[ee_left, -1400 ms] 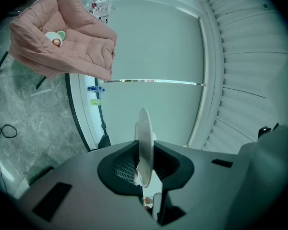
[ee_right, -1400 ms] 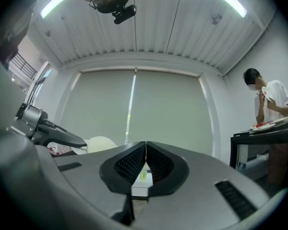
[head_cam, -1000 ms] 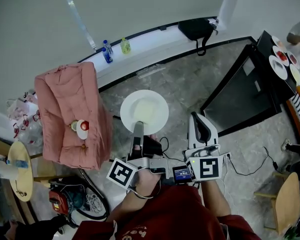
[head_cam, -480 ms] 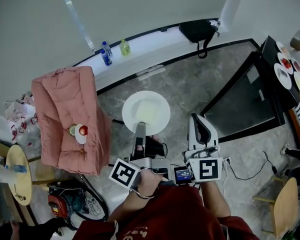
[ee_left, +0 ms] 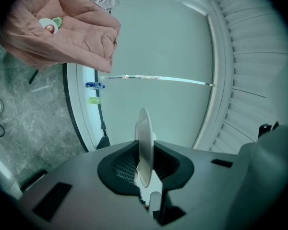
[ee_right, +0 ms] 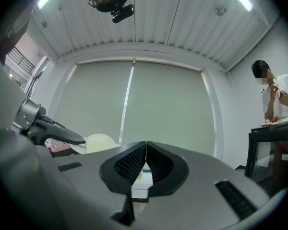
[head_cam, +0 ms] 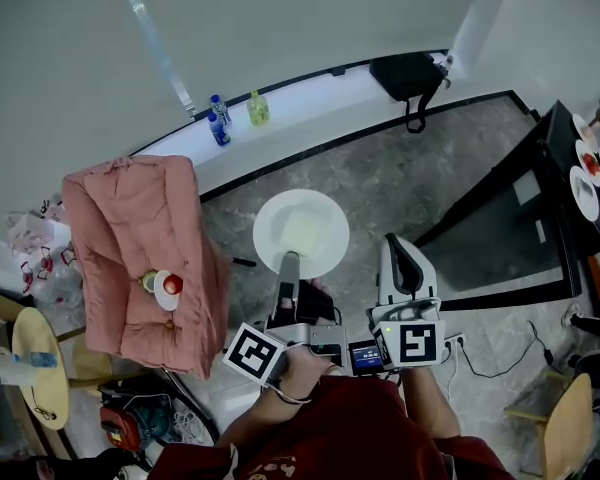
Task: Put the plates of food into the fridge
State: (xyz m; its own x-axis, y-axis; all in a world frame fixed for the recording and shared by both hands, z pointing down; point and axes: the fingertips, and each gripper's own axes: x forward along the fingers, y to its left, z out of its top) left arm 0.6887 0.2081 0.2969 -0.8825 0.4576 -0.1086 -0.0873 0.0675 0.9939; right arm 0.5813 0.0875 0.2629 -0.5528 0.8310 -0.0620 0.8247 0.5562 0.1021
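Note:
A white plate (head_cam: 301, 232) with a pale heap of food hangs level over the stone floor. My left gripper (head_cam: 288, 265) is shut on its near rim. In the left gripper view the plate (ee_left: 144, 143) stands edge-on between the pads. My right gripper (head_cam: 401, 256) is to the right of it, shut and with nothing in it; the right gripper view shows its jaws (ee_right: 145, 163) closed together, and the plate (ee_right: 98, 142) at the left. Several more plates of food (head_cam: 586, 190) sit on a black cabinet at the right edge.
A pink armchair (head_cam: 140, 238) with a small plate of fruit (head_cam: 166, 286) stands at the left. Bottles (head_cam: 218, 118) and a black bag (head_cam: 408, 73) rest on the window ledge. The black cabinet (head_cam: 510, 238) is at the right, with a person (ee_right: 276, 92) beside it. A round wooden table (head_cam: 35, 363) is at the far left.
Both grippers and the plate have shifted right and a little down in the head view. The armchair, ledge and cabinet have slid across the frame as the view moved.

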